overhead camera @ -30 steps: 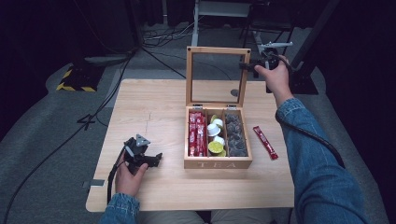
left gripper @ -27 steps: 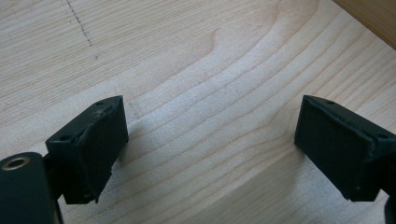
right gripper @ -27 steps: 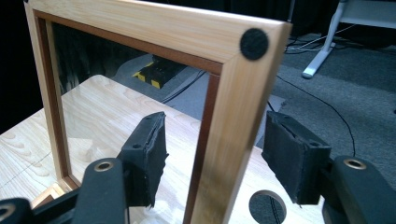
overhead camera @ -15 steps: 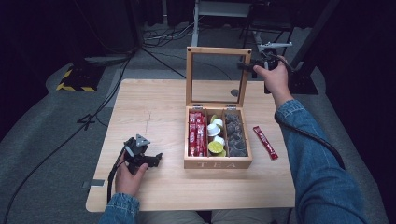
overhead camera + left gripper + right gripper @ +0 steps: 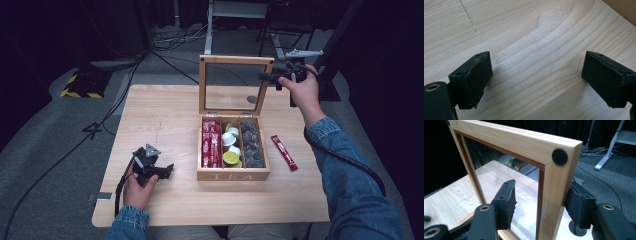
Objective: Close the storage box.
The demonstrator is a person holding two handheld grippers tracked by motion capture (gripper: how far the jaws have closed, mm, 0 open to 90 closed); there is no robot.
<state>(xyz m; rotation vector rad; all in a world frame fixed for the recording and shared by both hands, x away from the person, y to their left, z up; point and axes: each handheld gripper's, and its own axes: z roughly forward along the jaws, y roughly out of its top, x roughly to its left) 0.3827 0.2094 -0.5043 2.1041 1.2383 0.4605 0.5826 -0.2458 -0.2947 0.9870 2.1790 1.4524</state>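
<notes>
A wooden tea box (image 5: 233,175) stands mid-table with its glass-paned lid (image 5: 236,61) raised upright. Inside lie red sachets (image 5: 211,142), white and lime cups (image 5: 231,150) and dark packets (image 5: 251,145). My right gripper (image 5: 265,76) is open and straddles the lid's upper right corner. In the right gripper view the lid frame (image 5: 554,182) stands between the jaws of my right gripper (image 5: 543,190): the right one against the wood, the left one a gap away. My left gripper (image 5: 169,170) rests low at the table's front left, open (image 5: 536,77) over bare wood.
A loose red sachet (image 5: 283,152) lies on the table (image 5: 165,115) just right of the box. A dark round mark (image 5: 251,99) sits on the tabletop behind the lid. Cables and a yellow-black striped block (image 5: 80,85) lie on the floor beyond.
My right hand has shifted very slightly at the lid's corner. The lid stays upright and the left gripper has not moved.
</notes>
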